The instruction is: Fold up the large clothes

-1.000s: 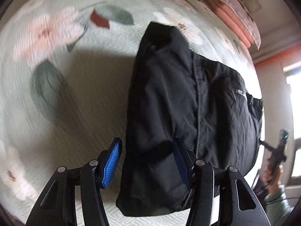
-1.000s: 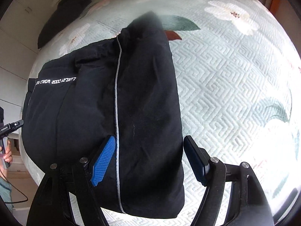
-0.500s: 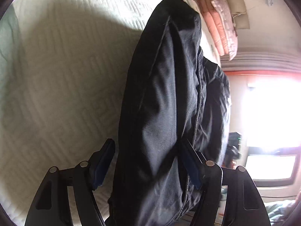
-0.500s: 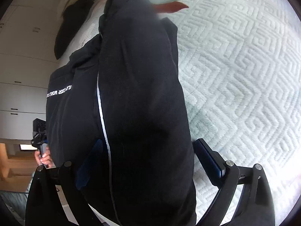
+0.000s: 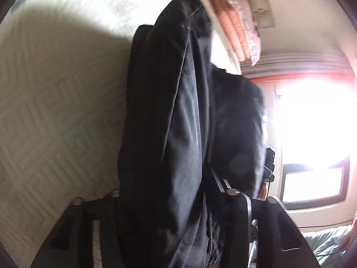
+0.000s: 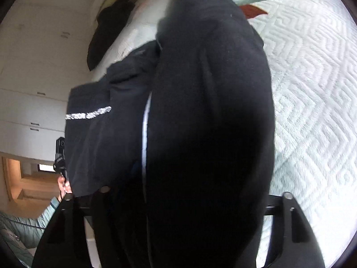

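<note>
Grippers (image 5: 165, 210) (image 6: 185, 203) close on a black jacket (image 5: 178, 134) (image 6: 200, 111) bunched on the quilt (image 5: 55, 122) (image 6: 312, 111), cloth between both jaws; pad contact is hidden. Judged best: grip the full layers evenly, then lift both ends together off the quilt.

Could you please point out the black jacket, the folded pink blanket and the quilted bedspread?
black jacket (image 6: 212, 122): right wrist view, its broad folded front.
folded pink blanket (image 5: 236, 29): left wrist view, middle of the stack.
quilted bedspread (image 6: 312, 89): right wrist view, bare patterned surface.
</note>
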Demonstrator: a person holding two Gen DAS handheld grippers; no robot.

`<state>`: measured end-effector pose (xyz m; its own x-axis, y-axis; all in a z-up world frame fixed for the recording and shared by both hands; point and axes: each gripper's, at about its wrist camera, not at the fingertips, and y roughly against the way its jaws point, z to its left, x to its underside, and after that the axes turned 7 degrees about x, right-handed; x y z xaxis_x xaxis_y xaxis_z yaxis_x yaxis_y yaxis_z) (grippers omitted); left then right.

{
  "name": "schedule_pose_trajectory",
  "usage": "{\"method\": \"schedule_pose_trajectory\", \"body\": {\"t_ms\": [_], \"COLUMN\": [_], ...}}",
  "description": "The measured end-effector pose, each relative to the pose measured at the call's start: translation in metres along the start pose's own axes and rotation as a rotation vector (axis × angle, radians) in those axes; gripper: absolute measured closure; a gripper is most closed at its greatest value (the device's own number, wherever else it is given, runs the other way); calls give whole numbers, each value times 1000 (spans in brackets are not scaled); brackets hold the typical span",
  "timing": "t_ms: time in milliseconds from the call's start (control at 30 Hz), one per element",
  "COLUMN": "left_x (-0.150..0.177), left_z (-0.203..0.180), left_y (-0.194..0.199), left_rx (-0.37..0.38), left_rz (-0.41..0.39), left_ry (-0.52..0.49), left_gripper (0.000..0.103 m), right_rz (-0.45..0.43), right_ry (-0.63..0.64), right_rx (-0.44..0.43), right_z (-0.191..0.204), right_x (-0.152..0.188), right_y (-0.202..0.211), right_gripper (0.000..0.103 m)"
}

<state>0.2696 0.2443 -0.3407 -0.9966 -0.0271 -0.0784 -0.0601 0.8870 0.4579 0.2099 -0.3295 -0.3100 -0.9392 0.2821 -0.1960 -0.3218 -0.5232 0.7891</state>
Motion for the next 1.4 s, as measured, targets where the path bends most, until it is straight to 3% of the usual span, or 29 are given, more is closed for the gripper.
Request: {"method": "schedule_pose_trajectory", "body": {"t_ms": [67,167,433,667,900,1067,1233,1367,1400], "left_x": [4,8,20,40,49,54,50,46,46], "left_z": [-17,-47,-142,-222,-293,-330,-345,-341,-327], "left_y": [6,11,9,-23,-106,-191,-265,-316,-313], "left_rx": [10,39,73,105,157,204,235,217,204], "left_rz": [-10,-17,-4,-30,-65,-60,-50,-51,-52], "left_ry": [-45,-103,-282,-384,-403,-393,-357,-313,-298], "left_gripper": [63,64,64,64,64,64,64,64,64], "right_rz": [-30,-66,-134,-209,-234,-235,-238,-219,-209], "right_ry": [28,74,89,123,153,160,150,100,82], "right_rx": [32,72,73,88,155,220,269,267,264], "right_z": [15,40,76,66,9,-50,-96,-131,-142], "right_x": [6,14,45,50,19,-3,-25,-43,-51], "right_y": [13,28,65,134,216,273,300,282,272], "right_gripper": [55,60,62,62,62,62,62,62,62]}}
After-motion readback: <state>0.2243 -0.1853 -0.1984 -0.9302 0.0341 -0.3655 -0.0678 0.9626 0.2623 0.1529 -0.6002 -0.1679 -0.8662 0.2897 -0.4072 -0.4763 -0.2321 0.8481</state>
